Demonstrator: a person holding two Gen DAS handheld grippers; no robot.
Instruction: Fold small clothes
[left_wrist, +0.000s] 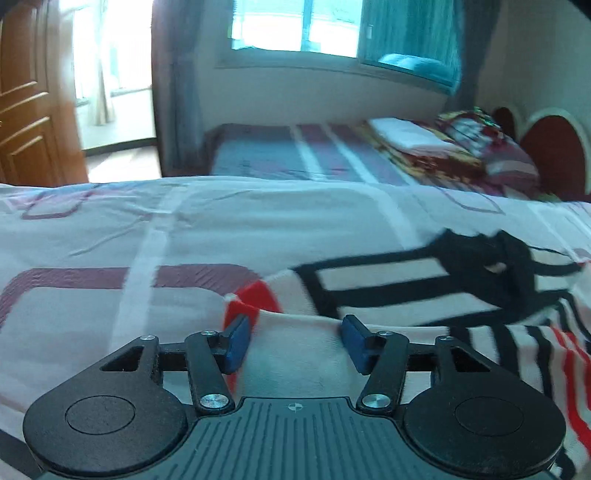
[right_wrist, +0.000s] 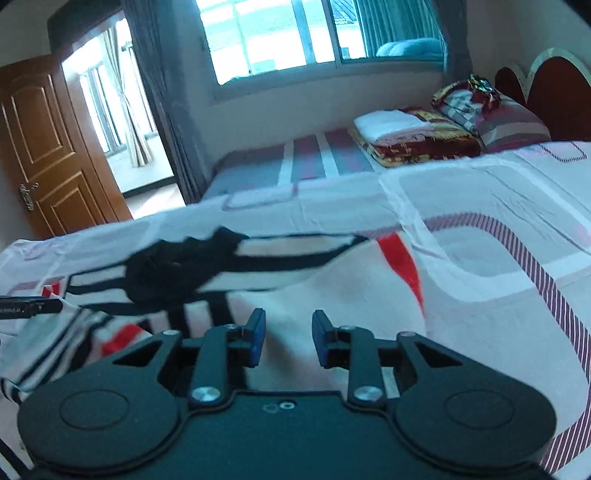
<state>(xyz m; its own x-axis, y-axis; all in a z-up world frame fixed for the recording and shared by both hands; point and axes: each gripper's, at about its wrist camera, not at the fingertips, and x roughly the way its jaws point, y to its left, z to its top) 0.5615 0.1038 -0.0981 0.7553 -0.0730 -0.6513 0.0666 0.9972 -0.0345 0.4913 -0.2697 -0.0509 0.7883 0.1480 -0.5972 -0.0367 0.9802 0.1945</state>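
Through my lenses: daylight from the overexposed window (right_wrist: 277, 37), soft shadows, motion blur on the garment (left_wrist: 406, 288), fisheye-bent edges.

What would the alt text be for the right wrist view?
The right claw, open, hovers over a white garment with black and red stripes spread on a patterned bedsheet. Behind are a second bed, window and wooden door.

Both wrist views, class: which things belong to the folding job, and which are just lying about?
Job:
striped garment
left gripper
right gripper
bedsheet it lies on

Lying about:
folded white cloth
red blanket
pillow
door
window
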